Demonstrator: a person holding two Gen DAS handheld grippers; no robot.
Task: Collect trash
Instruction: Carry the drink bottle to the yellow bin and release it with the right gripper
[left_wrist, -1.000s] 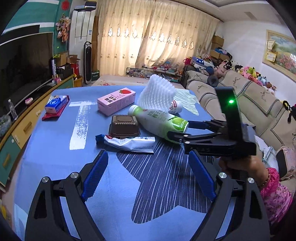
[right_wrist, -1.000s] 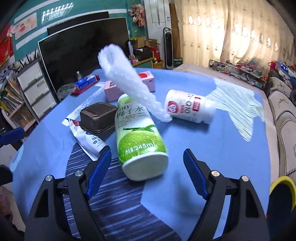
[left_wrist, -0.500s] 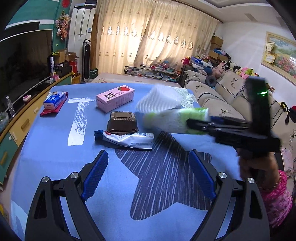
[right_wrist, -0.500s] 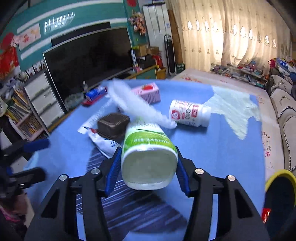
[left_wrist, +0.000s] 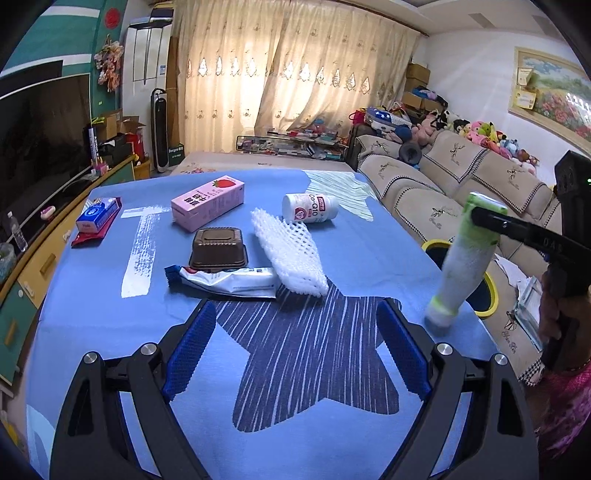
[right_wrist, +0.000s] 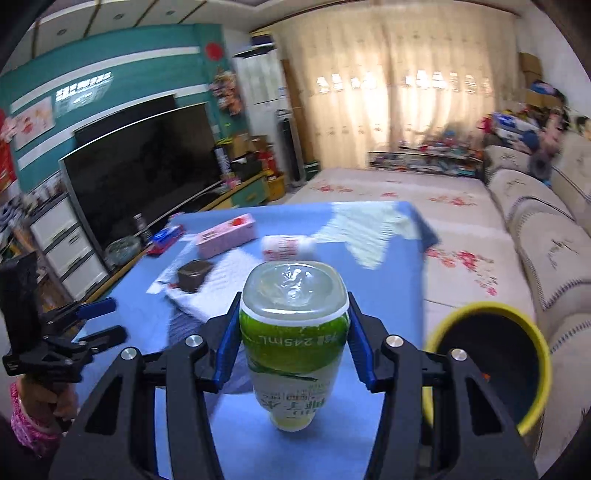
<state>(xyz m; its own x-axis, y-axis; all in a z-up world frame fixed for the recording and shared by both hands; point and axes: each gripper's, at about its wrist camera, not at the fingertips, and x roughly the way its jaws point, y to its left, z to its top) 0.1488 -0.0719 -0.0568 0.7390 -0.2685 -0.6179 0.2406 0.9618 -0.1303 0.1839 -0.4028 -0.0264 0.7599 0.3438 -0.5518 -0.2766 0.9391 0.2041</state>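
Having closed, right tongs (right_wrist: 293, 341) lifted bottle (right_wrist: 293, 332) binward

In the left wrist view we see the green bottle (left_wrist: 466, 258) only as a smear, its label unreadable, and its base is hidden behind the right gripper (left_wrist: 484, 218), whose body runs off the right edge. The yellow-rimmed bin (left_wrist: 437, 249) shows only as slivers of rim behind the bottle. In the right wrist view the table's far items blur: the white pill bottle (right_wrist: 288, 248) has no legible print, and the bin's (right_wrist: 532, 328) lower part is hidden behind the gripper's frame.
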